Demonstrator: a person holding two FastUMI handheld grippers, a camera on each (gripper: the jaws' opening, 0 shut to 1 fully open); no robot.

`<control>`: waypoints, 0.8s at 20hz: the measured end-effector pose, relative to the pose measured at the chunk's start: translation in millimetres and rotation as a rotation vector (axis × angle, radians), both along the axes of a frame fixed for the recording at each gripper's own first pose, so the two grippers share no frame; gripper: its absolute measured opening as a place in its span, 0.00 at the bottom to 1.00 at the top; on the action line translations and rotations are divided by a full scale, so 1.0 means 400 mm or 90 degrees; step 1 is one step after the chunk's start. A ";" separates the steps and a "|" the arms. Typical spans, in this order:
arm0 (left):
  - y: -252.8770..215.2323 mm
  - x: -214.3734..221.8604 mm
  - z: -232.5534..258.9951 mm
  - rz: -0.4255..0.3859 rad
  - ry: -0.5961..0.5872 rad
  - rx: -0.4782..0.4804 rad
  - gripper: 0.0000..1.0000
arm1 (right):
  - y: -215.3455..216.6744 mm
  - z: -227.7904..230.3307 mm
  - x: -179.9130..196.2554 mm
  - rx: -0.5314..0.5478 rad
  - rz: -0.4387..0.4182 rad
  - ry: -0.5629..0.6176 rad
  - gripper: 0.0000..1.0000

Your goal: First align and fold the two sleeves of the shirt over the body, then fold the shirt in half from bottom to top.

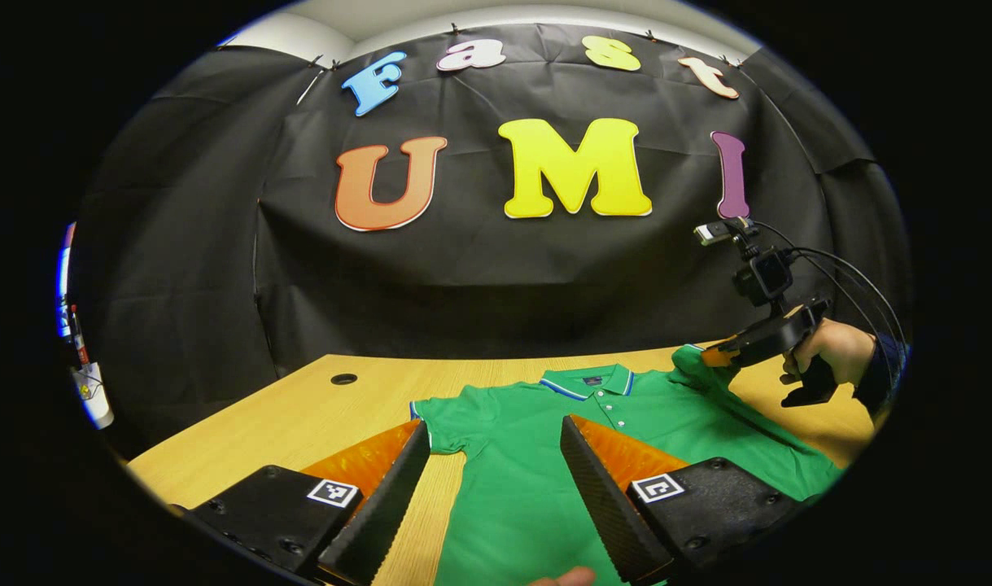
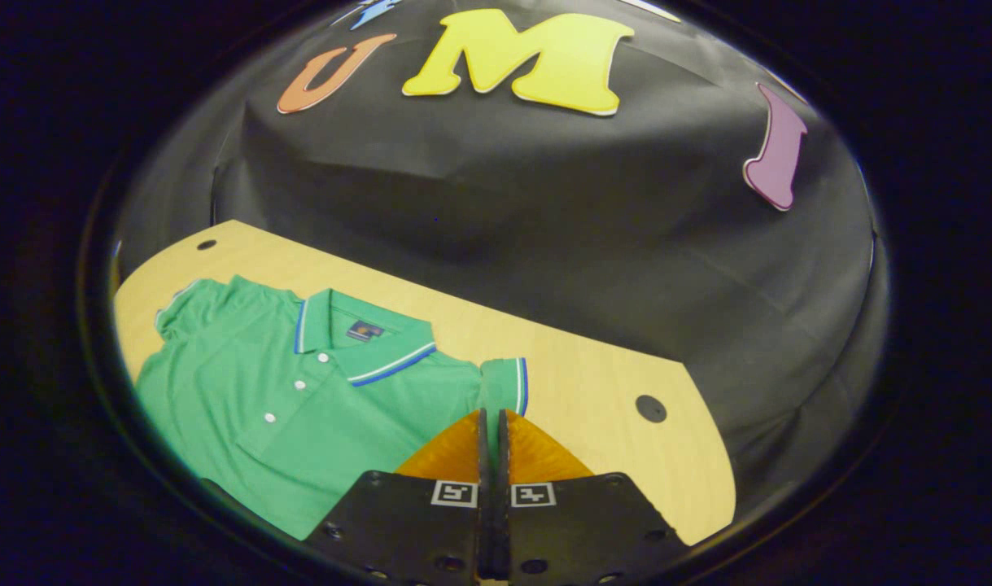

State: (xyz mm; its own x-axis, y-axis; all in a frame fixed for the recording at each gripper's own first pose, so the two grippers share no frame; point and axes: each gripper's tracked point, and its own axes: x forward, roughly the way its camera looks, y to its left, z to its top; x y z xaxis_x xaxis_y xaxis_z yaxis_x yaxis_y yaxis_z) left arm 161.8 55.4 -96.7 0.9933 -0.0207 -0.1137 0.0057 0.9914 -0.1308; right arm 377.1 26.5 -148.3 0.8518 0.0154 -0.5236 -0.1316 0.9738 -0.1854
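Wide-open left tool (image 1: pixel 496 456) hovers over the green shirt (image 1: pixel 536 480) while the right tool (image 2: pixel 491 423) pinches its sleeve (image 2: pixel 504 382); sleeve-folding step, inward fold next.

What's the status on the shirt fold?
Left gripper open above shirt. Right gripper shut on right sleeve. Table unobstructed.
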 end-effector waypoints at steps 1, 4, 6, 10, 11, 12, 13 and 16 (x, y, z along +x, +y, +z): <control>0.000 0.004 -0.006 0.001 0.007 -0.002 1.00 | 0.041 0.001 -0.009 0.024 0.009 0.011 0.00; 0.002 0.001 -0.010 0.003 0.015 -0.001 1.00 | 0.126 0.025 -0.039 0.071 0.039 0.012 0.10; 0.015 0.001 -0.002 0.012 0.008 0.004 1.00 | 0.135 0.066 -0.054 0.080 0.031 -0.003 0.36; 0.042 -0.001 0.007 0.043 0.005 0.010 1.00 | 0.126 0.183 -0.099 0.101 0.031 -0.045 0.96; 0.048 0.002 0.010 0.052 0.004 0.012 1.00 | 0.115 0.217 -0.114 0.101 0.034 -0.063 0.96; 0.052 0.004 0.014 0.054 0.004 0.008 1.00 | 0.107 0.246 -0.133 0.101 0.038 -0.079 0.96; 0.058 0.009 0.023 0.059 0.000 0.002 1.00 | 0.098 0.274 -0.154 0.105 0.040 -0.093 0.96; 0.081 0.058 0.050 0.070 -0.007 0.017 1.00 | 0.086 0.335 -0.236 0.139 0.055 -0.113 0.95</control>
State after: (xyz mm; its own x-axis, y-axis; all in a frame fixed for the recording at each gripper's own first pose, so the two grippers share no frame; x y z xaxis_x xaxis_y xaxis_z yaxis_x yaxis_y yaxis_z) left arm 184.8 87.7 -76.8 0.9906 0.0915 -0.1015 -0.1020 0.9893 -0.1044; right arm 282.9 60.7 -14.3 0.9202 0.1882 -0.3432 -0.2005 0.9797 -0.0003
